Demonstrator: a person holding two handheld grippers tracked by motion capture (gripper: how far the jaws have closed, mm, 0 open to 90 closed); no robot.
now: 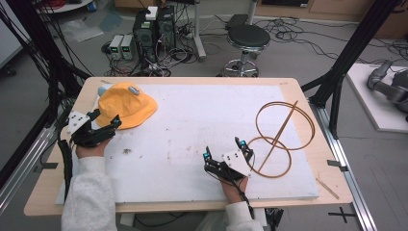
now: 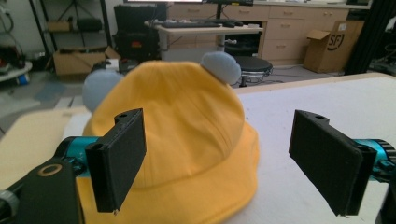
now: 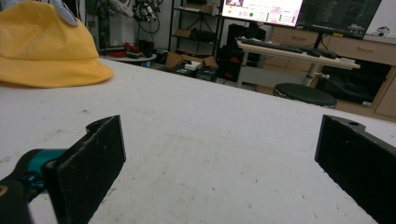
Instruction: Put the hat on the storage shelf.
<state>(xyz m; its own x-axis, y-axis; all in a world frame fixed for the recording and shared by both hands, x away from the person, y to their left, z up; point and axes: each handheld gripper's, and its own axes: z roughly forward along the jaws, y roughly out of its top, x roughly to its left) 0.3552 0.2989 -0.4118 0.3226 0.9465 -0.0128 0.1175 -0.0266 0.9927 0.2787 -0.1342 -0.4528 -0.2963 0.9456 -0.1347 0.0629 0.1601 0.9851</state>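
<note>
The person is wearing pale grey sleeves [image 1: 89, 192], gripping black grippers showing teal fittings [image 2: 74, 147], flat black jaws, grey three-cornered plates [image 1: 235, 161], trailing black cables.

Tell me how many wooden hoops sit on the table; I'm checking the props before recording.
2, both at the table's right side: the larger hoop farther from the person, the smaller hoop nearer, beside the right claw. A stick crosses both.

Yellow hat [image 3: 46, 46] cut off, perhaps half hidden.
</note>
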